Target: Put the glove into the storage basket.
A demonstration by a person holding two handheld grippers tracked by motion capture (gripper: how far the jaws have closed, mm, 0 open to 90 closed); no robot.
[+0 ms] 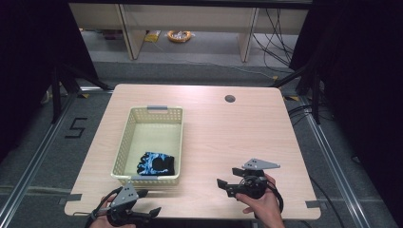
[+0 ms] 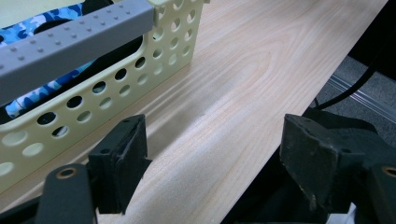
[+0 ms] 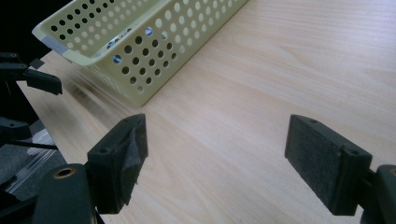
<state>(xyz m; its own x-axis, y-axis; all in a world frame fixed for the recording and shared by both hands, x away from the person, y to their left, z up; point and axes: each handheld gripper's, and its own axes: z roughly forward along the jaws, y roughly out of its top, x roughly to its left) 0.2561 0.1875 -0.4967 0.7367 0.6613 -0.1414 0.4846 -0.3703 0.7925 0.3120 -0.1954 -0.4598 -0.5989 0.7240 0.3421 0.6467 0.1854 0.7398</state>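
Glove, the blue camo one, is lying at the near end of the basket. Both the left gripper and right gripper are hovering wide open, gripping nothing. Risk: jaws catching the basket's rim and dragging it while reaching in.

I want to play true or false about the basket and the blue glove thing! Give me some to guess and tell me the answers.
1. The glove lies inside the basket. True.
2. The left gripper is holding the glove. False: its jaws are open and hold nothing, near the table edge.
3. The basket is round and red. False: it is rectangular and pale yellow, with holes in its walls.
4. The right gripper is open above the bare table. True.
5. The glove has a blue camouflage pattern. True.
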